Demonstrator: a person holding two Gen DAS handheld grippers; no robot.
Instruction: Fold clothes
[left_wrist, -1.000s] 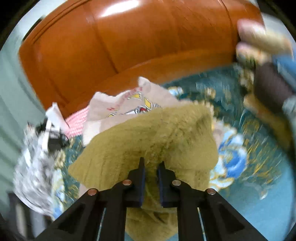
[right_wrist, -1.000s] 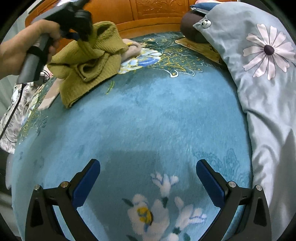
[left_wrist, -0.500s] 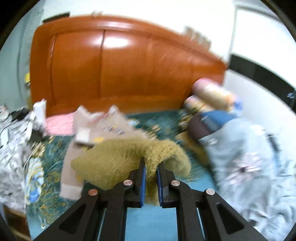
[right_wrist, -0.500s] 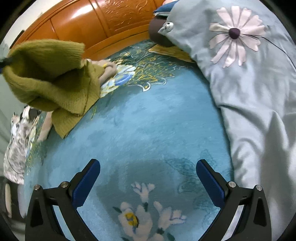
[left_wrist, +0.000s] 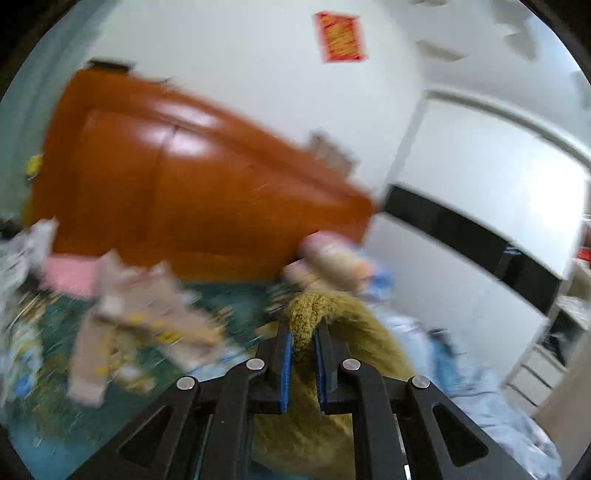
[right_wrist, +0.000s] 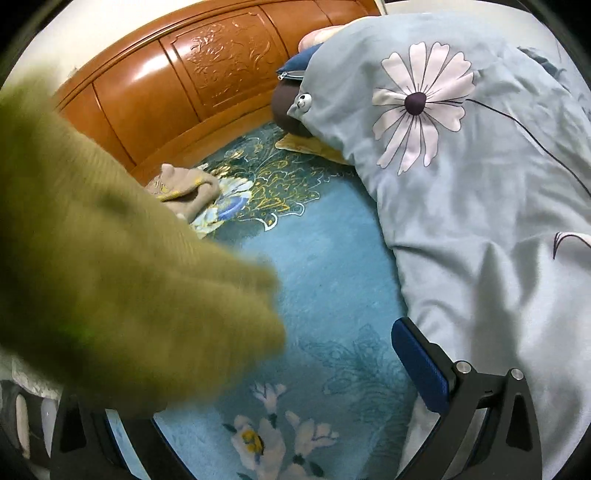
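Claw on left gripper (left_wrist: 302, 332): jaws nearly together, clamped on a bunched edge of the olive knit sweater (left_wrist: 314, 314). Blue pads press the fabric from both sides; a tuft pokes up above the tips, rest drapes down to the right and under the fingers. Sweater is lifted clear of the bed, hanging in the air. In right wrist view it fills the left half, blurred, ribbed knit showing (right_wrist: 122, 266), and hides the left finger of the right gripper (right_wrist: 258, 376).

Right gripper: jaws wide apart, nothing between them, blue pad of right finger over the bedspread (right_wrist: 332, 280) (teal, w/ flower print). Pale blue duvet (right_wrist: 461, 221) w/ big daisy lies just beside it. Beige garment (right_wrist: 184, 188) sits crumpled near the orange wooden headboard (right_wrist: 207, 74), well apart from both claws.
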